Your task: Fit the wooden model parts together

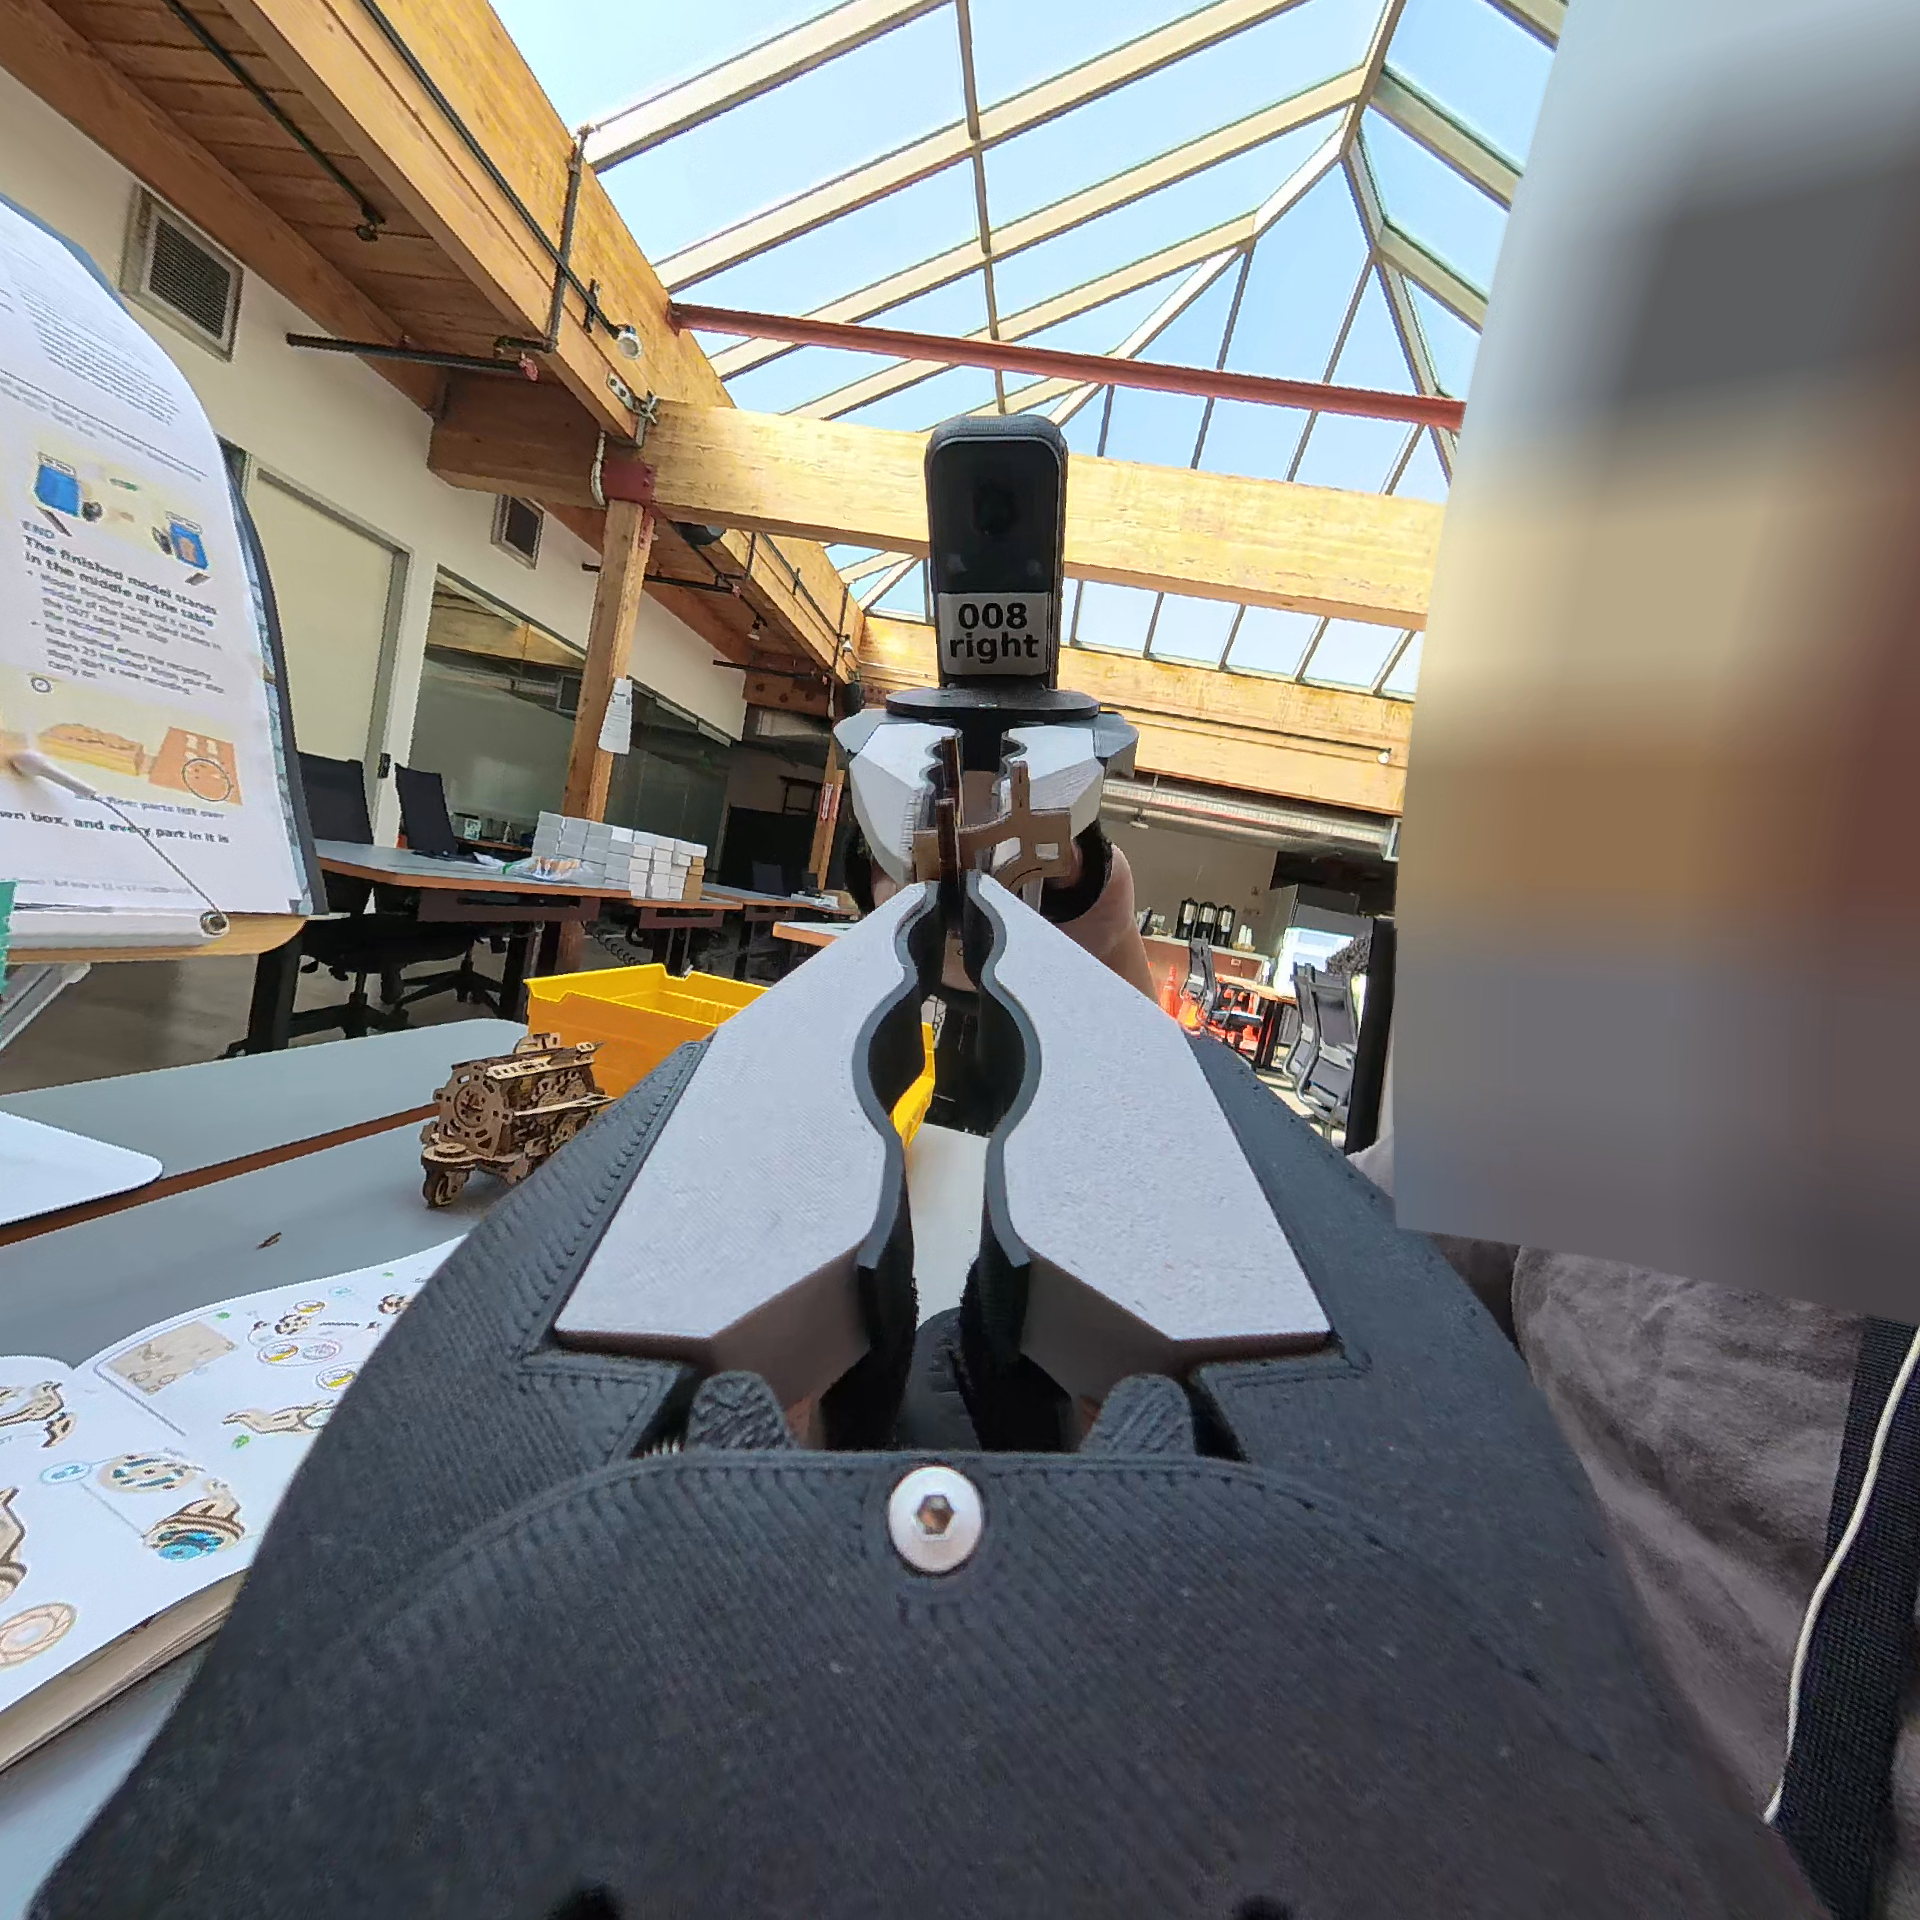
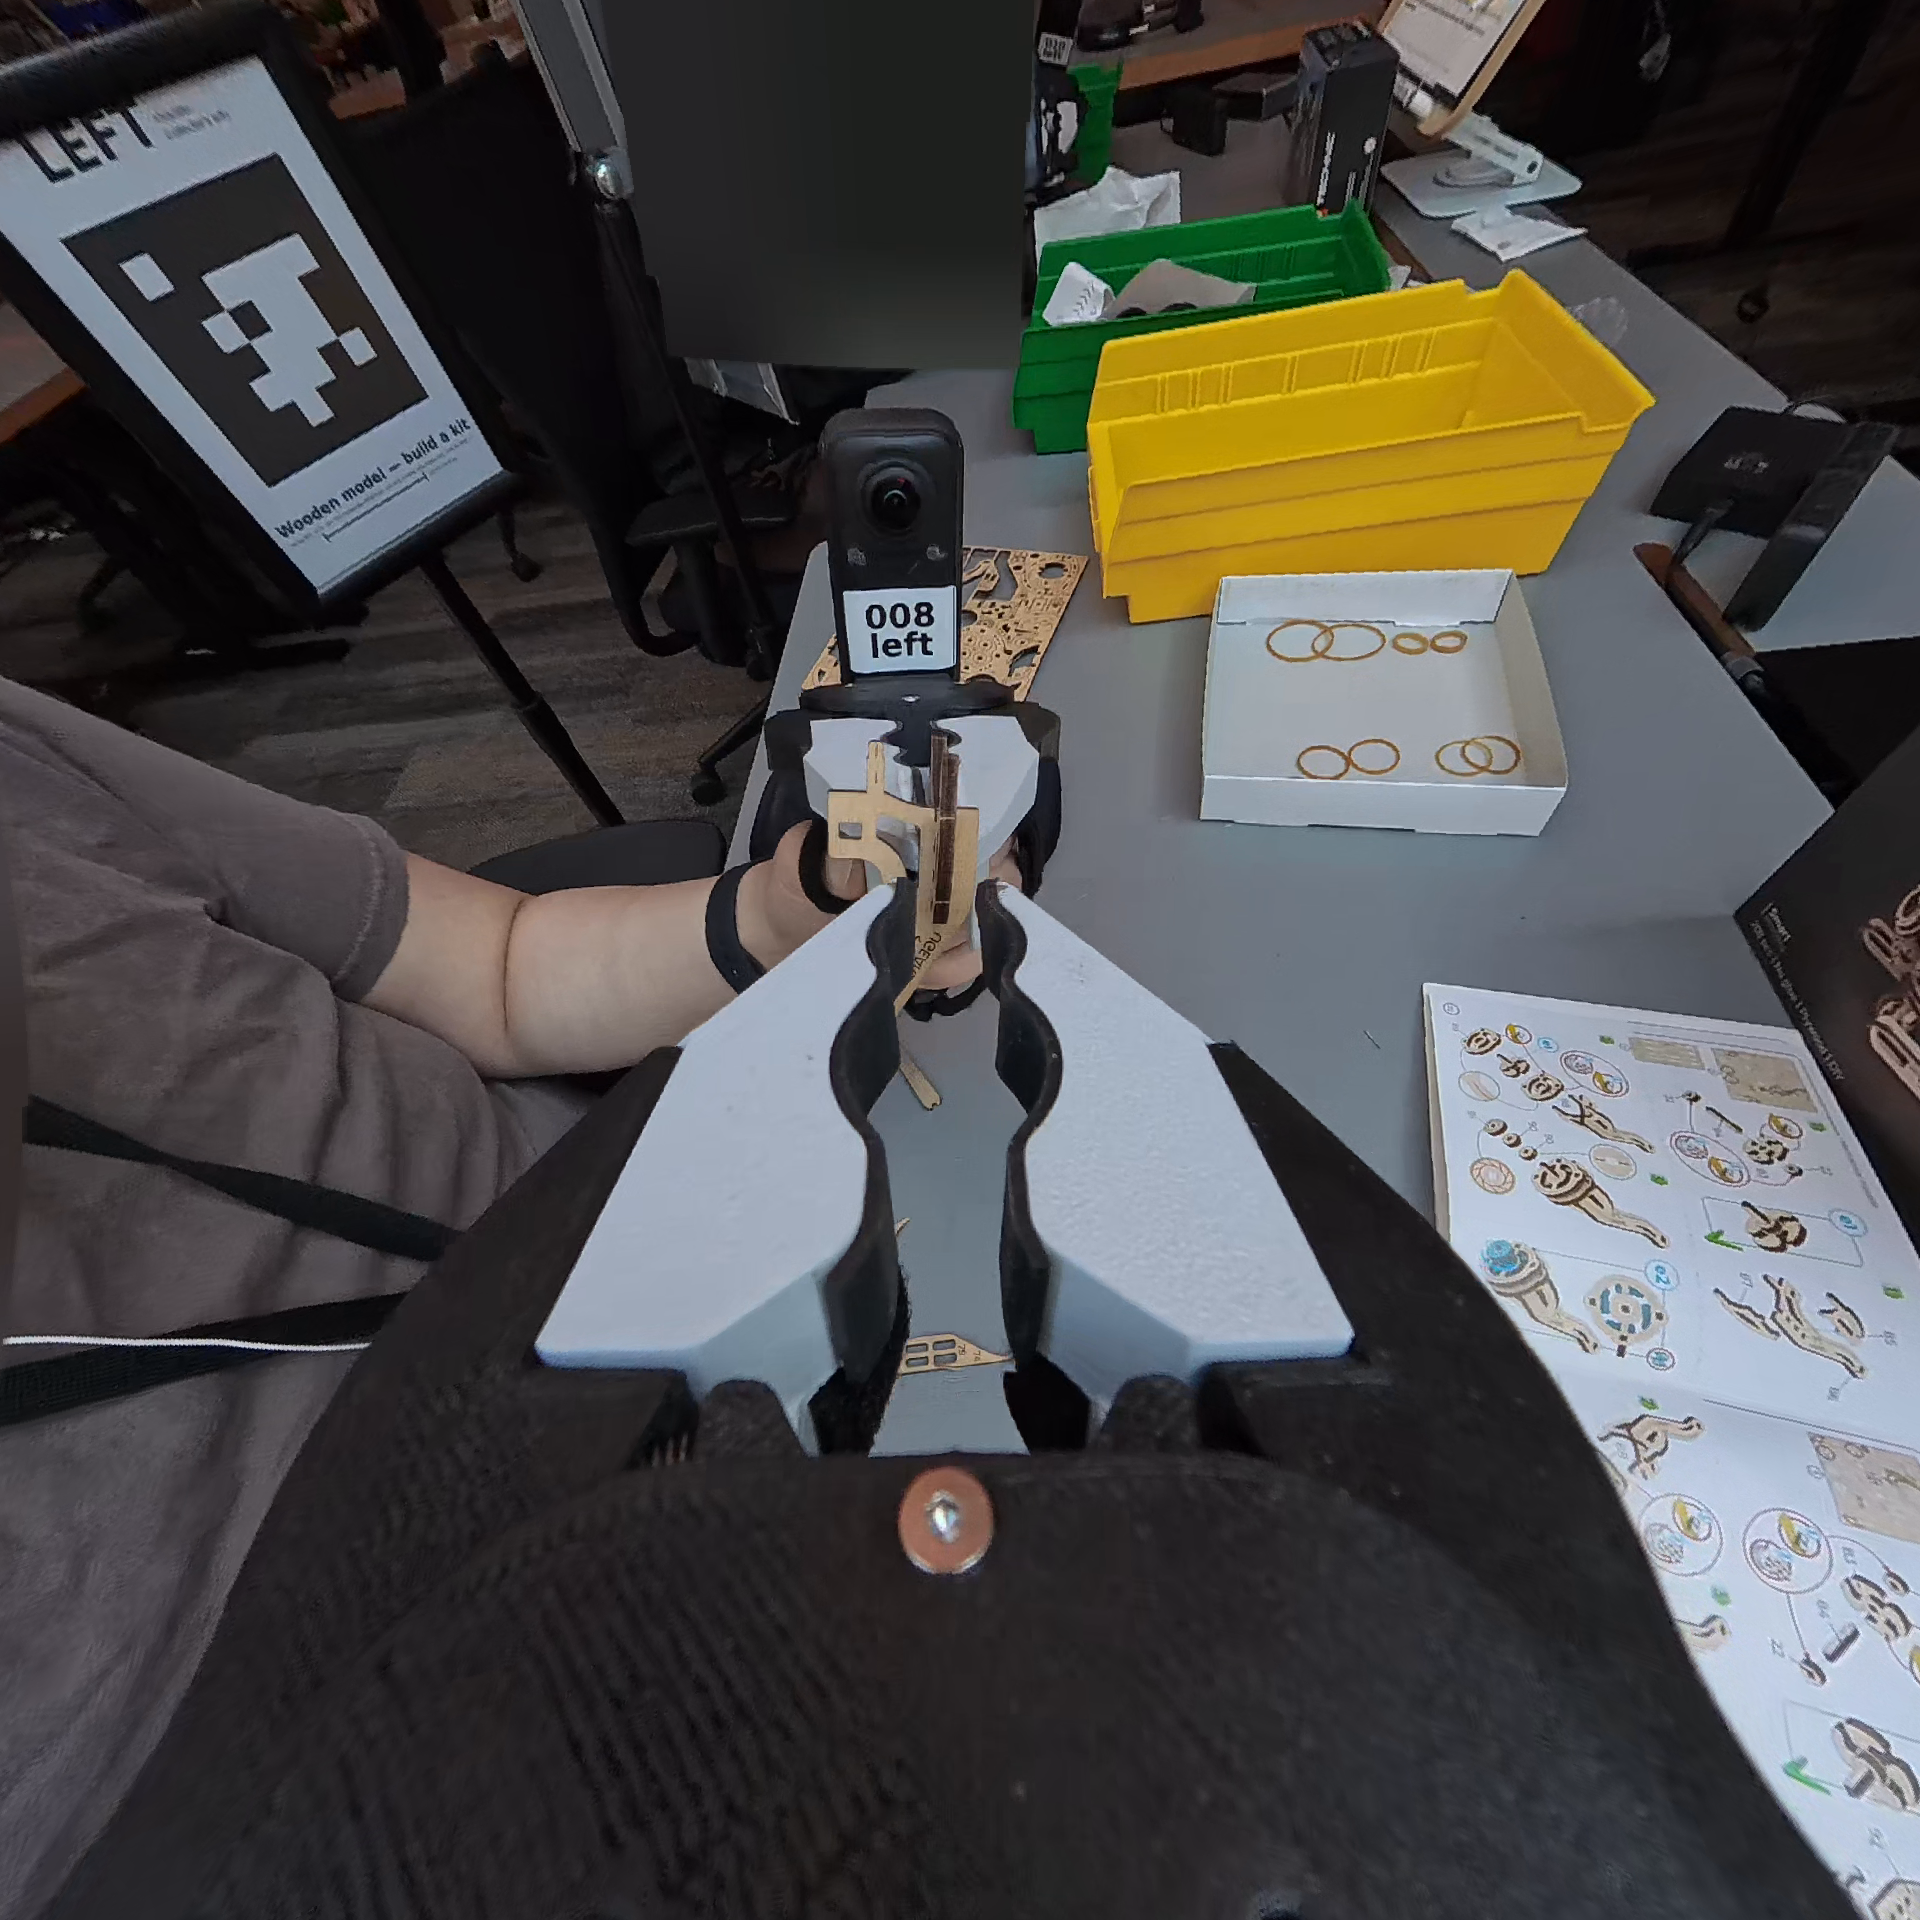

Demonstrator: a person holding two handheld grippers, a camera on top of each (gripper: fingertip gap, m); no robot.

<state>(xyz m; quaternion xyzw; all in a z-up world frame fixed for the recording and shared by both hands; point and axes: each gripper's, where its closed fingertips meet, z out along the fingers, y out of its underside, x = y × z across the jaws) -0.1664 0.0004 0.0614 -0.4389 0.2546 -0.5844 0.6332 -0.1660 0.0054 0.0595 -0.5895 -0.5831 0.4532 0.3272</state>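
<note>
My two grippers face each other in the air above the grey table (image 2: 1195, 935). My left gripper (image 1: 952, 891) is shut on a thin dark wooden piece (image 1: 947, 826), seen edge-on. My right gripper (image 2: 940, 902) is shut on a flat light wooden part (image 2: 923, 940) with cut-outs. The two pieces meet and cross between the fingertips. In the left wrist view the right gripper (image 1: 982, 764) shows opposite with its flat part (image 1: 1023, 831). In the right wrist view the left gripper (image 2: 914, 743) shows opposite with the dark piece (image 2: 943, 821).
An assembled wooden model (image 1: 509, 1112) stands on the table by a yellow bin (image 2: 1351, 447). Behind it is a green bin (image 2: 1195, 281). A white tray (image 2: 1382, 810) holds rubber bands. An open instruction booklet (image 2: 1714, 1299), a punched wooden sheet (image 2: 1013, 613) and a loose part (image 2: 940, 1353) lie on the table. My left and right fingertips are right by each other.
</note>
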